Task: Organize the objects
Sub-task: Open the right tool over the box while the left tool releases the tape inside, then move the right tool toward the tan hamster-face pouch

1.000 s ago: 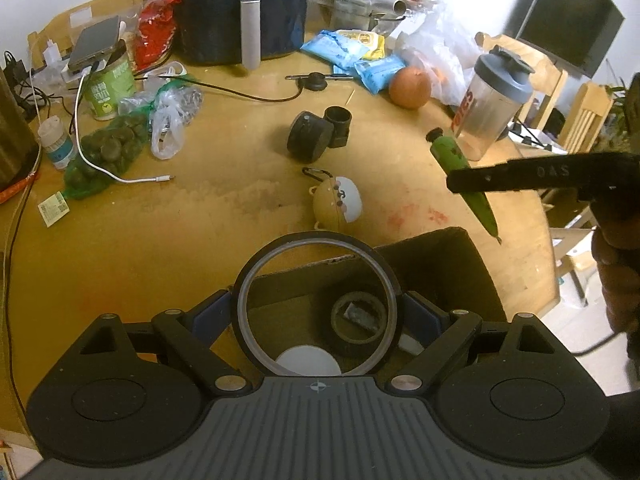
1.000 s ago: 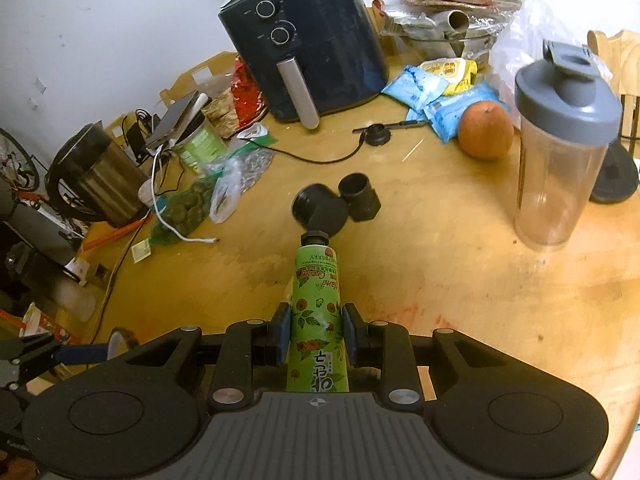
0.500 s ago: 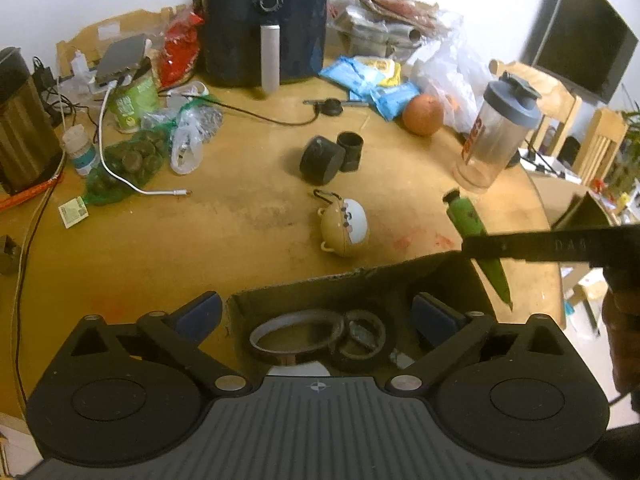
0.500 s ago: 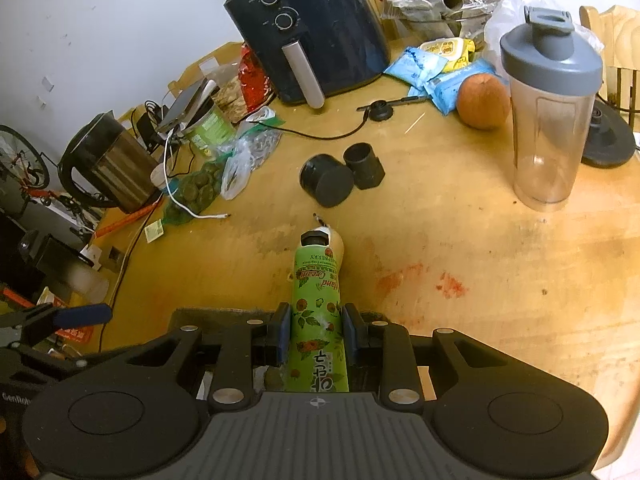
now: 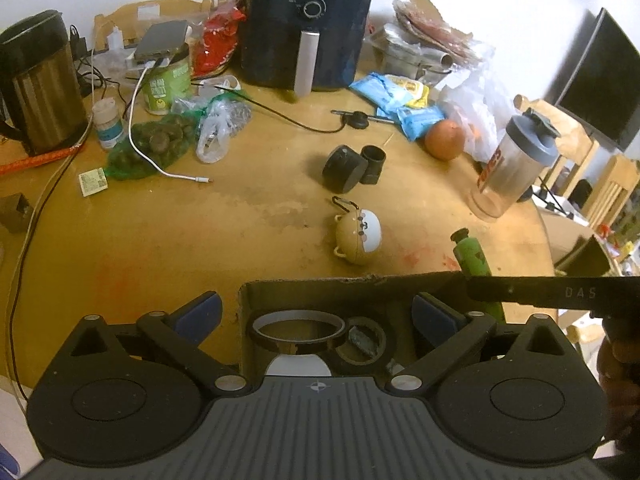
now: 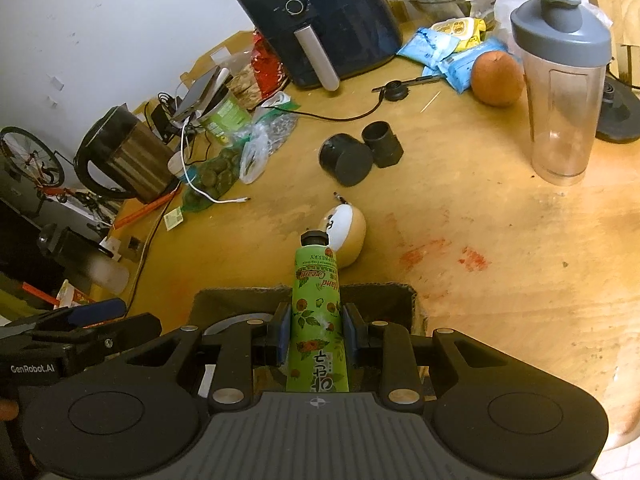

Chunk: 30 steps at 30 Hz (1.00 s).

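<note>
The round wooden table (image 5: 168, 232) carries everything, its top worn and stained with red smears. Only my left view shows inside the open cardboard box (image 5: 320, 286) at the near edge: a large thin tape ring (image 5: 298, 330), a smaller dark tape roll (image 5: 365, 345) touching it, and a white rounded item (image 5: 298, 365) beneath. My right view shows just the box's far wall and part of its interior.

The dark air fryer (image 6: 320, 16) stands at the table's far side; a clear shaker bottle (image 6: 562, 92) with a grey lid stands upright to the right. Two black cylinders (image 5: 352, 162) lie touching mid-table. A round tan-and-white keychain toy (image 5: 358, 236) rests near the box.

My left tongs (image 5: 316, 316) are spread apart and hold nothing, above the box. My right tongs (image 6: 314, 330) are clamped on the green hand cream tube (image 6: 318, 320), a soft printed tube with a black cap, held over the box's right end, cap pointing away from me.
</note>
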Motion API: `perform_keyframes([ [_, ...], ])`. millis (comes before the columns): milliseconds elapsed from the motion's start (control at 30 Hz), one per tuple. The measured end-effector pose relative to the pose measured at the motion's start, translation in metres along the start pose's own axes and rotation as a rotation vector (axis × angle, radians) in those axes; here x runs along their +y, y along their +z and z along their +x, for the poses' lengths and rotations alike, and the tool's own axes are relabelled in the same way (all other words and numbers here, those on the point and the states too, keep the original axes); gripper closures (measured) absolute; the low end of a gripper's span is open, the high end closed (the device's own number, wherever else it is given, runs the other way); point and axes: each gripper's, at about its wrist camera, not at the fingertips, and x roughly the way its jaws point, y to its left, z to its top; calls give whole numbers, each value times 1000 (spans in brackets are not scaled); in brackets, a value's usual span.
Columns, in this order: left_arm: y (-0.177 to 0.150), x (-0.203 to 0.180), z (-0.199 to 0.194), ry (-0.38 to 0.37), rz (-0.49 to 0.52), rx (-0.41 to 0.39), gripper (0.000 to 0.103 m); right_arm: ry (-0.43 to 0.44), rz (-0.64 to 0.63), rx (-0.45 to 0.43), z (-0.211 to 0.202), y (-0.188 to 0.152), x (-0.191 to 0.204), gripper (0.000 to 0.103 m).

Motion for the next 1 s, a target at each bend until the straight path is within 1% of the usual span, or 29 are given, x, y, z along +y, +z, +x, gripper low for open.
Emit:
perform_keyframes([
  [133, -1, 1, -3, 6, -18, -15, 0, 7, 1, 10, 1, 0, 2, 73],
  [200, -1, 2, -3, 7, -19, 2, 0, 4, 3, 20, 3, -1, 4, 73],
  [267, -1, 1, -3, 11, -13, 31, 0, -5, -1, 53, 9, -1, 5, 72],
  [300, -1, 0, -4, 11, 1, 31, 0, -22, -3, 60, 11, -1, 5, 62],
  [333, -1, -1, -5, 19, 17, 29, 0, -38, -12, 65, 13, -1, 6, 40],
  [367, -2, -2, -6, 27, 29, 26, 0, -50, -23, 64, 14, 0, 7, 29],
  [400, -2, -3, -8, 31, 35, 22, 0, -62, -32, 50, 12, 1, 8, 15],
  [433, -1, -2, -8, 34, 33, 20, 0, -64, -37, 35, 10, 2, 9, 10],
  [467, 0, -2, -9, 31, 30, 21, 0, -59, -42, 24, 9, 3, 10, 8],
  [533, 2, 0, -9, 20, 25, 22, 0, -55, -53, 11, 7, 6, 11, 0],
  [767, 7, -7, -11, 21, 82, 2, 0, -78, -79, -4, 5, 11, 12, 0],
  [1000, 9, -22, -6, -2, 177, 20, 0, -105, -85, -33, 0, 15, 9, 0],
])
